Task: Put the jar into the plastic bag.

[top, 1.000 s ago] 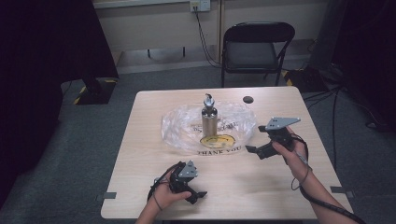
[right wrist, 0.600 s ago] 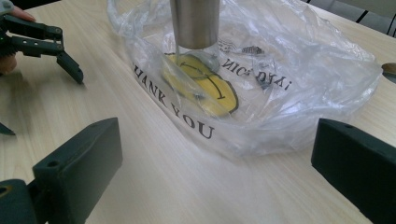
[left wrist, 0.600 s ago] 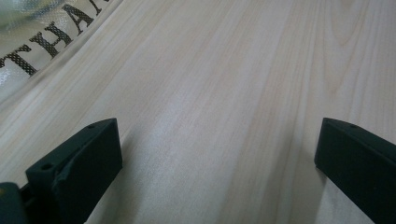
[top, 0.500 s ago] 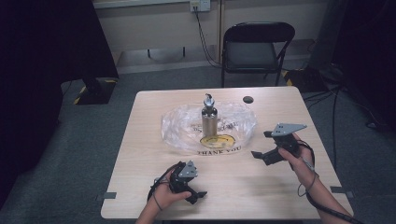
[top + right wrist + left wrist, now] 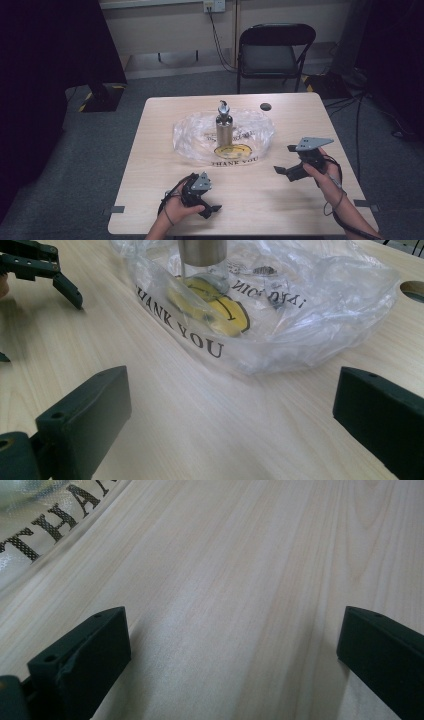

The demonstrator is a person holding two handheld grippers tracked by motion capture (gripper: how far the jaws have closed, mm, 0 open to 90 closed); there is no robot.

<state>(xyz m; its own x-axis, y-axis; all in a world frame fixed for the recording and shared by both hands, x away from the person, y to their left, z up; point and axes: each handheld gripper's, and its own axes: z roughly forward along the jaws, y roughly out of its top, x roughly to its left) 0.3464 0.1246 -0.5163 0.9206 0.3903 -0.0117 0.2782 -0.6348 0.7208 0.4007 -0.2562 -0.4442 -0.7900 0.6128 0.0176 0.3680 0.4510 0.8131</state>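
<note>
A metal bottle (image 5: 224,129) is standing upright on a clear plastic bag (image 5: 195,140) in the middle of the table (image 5: 150,165). The bag is lying flat, with "THANK YOU" and a yellow face printed on it.

The right gripper (image 5: 286,160) is hovering to the right of the bag, near its edge but not touching it. Its jaws are spread wide and are holding nothing. In the right gripper view, the bag (image 5: 320,305) is lying ahead of the jaws, beyond the tips, and the bottle (image 5: 202,251) is standing farther back.

The left gripper (image 5: 209,209) is sitting low near the front edge of the table, well apart from the bottle. Its jaws are also spread wide and empty, with bare wood between them. In the left gripper view, a corner of the bag (image 5: 35,525) is showing at the upper left, away from the jaws.
</note>
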